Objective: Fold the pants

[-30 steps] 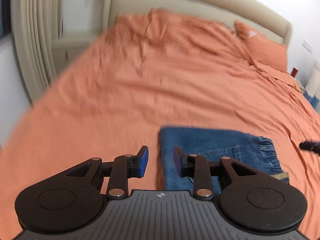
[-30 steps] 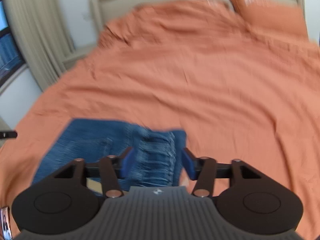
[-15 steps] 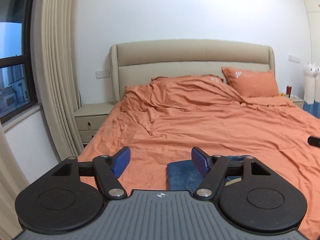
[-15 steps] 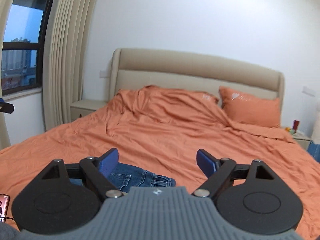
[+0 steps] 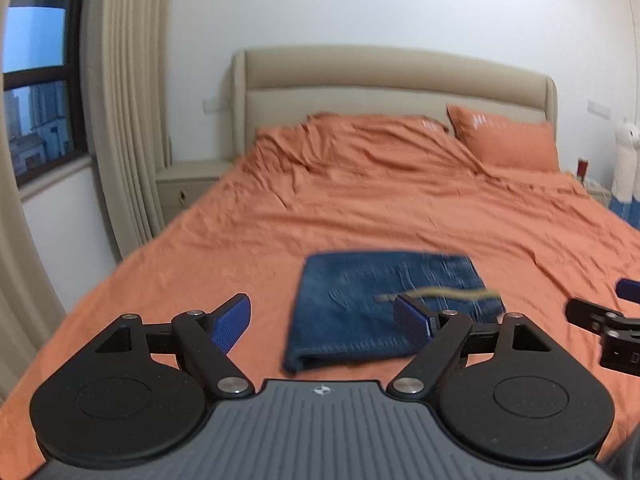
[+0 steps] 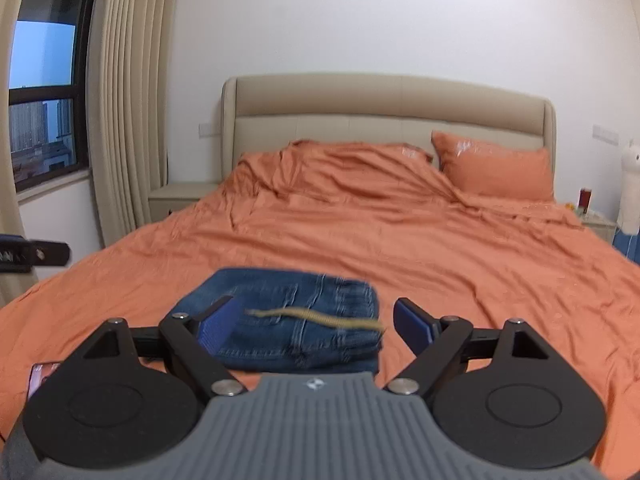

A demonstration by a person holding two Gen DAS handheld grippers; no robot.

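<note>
Both claws have drawn back from the folded blue denim pants (image 5: 384, 308), which now lie alone as a compact rectangle on the orange bedsheet (image 5: 360, 208). Left claw (image 5: 322, 322) is opening, right claw (image 6: 314, 322) spread wide, both empty: folding looks finished. Only the right wrist view shows a phone-like object (image 6: 40, 376) at lower left.
</note>
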